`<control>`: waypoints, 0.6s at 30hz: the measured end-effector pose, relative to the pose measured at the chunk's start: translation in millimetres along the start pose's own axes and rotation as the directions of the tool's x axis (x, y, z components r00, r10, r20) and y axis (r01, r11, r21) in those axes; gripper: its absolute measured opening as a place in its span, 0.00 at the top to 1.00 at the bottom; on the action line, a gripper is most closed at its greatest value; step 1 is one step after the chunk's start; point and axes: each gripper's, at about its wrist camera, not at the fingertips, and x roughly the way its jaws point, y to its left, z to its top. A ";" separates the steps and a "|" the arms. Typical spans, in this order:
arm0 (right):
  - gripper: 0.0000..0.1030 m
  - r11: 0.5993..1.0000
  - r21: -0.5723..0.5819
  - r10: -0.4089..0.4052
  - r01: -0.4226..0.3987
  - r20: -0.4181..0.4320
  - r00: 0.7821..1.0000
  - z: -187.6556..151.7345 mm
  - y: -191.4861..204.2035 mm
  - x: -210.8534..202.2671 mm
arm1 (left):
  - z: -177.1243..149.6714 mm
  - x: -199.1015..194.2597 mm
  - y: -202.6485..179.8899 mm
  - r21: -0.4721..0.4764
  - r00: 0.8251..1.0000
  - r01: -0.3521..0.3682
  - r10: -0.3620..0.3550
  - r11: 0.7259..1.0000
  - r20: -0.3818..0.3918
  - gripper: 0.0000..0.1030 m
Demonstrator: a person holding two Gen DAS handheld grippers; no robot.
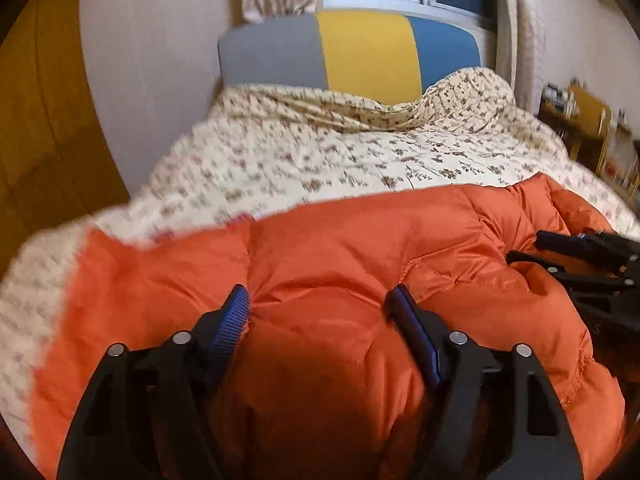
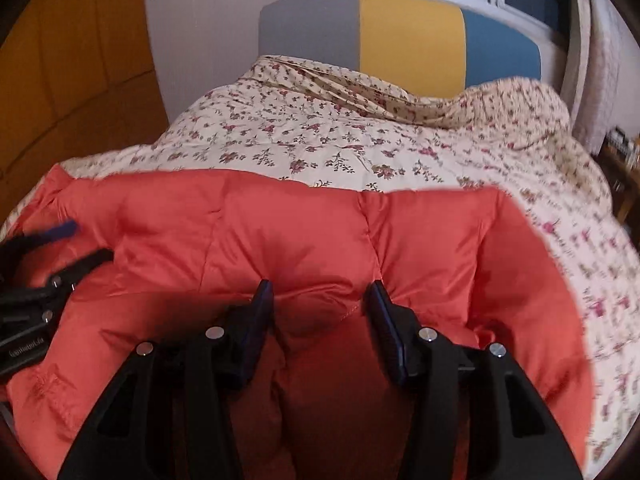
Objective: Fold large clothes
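The puffy orange quilted nylon jacket (image 1: pixel 340 256) is spread on the floral quilt (image 1: pixel 320 160). A thick fold is bulged between the half-open fingers of the left tongs (image 1: pixel 318 300) and right tongs (image 2: pixel 320 292), apparently gripped. It is light, soft, slippery; stitched seams are better taken.

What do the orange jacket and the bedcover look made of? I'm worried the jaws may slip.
The orange jacket looks like smooth, slightly shiny nylon-type shell over puffy filling: stitched, bulging panels with soft sheen. The bedcover looks like matte, cotton-like quilted fabric with a floral print; the exact fibre cannot be told.

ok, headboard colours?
The headboard has three vertical panels: grey, yellow, blue. Sharpest in the right wrist view.
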 end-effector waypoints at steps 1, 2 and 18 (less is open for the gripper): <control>0.53 1.000 0.004 0.003 -0.003 0.003 1.000 -0.1 -0.7 3.6 | -2.3 4.3 6.6 -0.030 1.000 0.025 -0.025 0.999 0.005 0.27; 0.52 1.000 0.002 0.003 -0.003 0.007 1.000 -0.7 -1.0 5.2 | -5.1 8.3 13.1 -0.065 0.999 0.050 -0.050 0.997 0.015 0.27; 0.42 0.990 0.136 -0.062 0.042 0.143 0.988 -7.5 -40.4 -51.5 | -8.2 -18.0 13.1 -0.059 1.000 0.028 -0.028 0.998 0.011 0.10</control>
